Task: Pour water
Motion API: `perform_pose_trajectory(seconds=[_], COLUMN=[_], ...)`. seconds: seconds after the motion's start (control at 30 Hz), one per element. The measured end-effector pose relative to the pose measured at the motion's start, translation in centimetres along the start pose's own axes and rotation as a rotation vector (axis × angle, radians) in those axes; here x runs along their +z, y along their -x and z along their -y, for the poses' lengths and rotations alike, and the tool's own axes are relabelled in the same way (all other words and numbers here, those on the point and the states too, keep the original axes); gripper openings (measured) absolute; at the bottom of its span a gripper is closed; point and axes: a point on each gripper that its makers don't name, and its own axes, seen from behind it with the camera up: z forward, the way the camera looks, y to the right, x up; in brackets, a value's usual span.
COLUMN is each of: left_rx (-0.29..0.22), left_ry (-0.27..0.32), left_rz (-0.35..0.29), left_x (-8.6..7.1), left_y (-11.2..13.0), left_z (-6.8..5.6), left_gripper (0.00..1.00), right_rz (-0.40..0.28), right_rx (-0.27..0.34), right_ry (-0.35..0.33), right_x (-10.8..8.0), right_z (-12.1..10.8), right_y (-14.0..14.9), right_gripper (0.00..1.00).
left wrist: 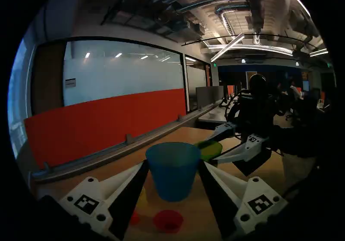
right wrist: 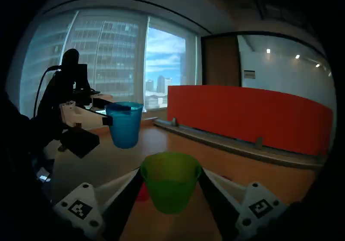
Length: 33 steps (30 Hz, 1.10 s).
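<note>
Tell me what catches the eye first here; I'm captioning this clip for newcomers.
Two cups dominate: a blue cup gripped in the left claw and a green cup gripped in the right claw, each front and centre in its own view. Behind them a bright orange partition runs along the wooden desk.

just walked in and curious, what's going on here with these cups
A person is working a gripper in each hand. The left gripper is shut on a blue cup and the right gripper on a green cup, both upright above a wooden table and apart. Nothing is tilted to pour yet.
</note>
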Motion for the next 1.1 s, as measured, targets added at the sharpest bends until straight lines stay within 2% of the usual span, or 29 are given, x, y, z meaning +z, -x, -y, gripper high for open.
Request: perform_pose_trajectory(seconds=[0.4, 0.87, 1.1], left_rx=[0.017, -0.001, -0.008], left_ry=[0.033, 0.006, 0.013], left_rz=[0.019, 0.0, 0.0], left_x=[-0.6, -1.2, -1.0], left_y=[1.4, 1.4, 1.6], left_z=[-1.8, -0.8, -1.0], left_gripper=[0.83, 0.83, 0.83], right_rz=[0.044, 0.21, 0.295], right_rx=[0.006, 0.003, 0.028], right_ry=[0.007, 0.029, 0.046], right_x=[0.1, -0.8, -1.5], right_z=[-1.1, -2.8, -3.8], right_y=[1.2, 6.5, 9.7], right_gripper=[0.9, 0.9, 0.9])
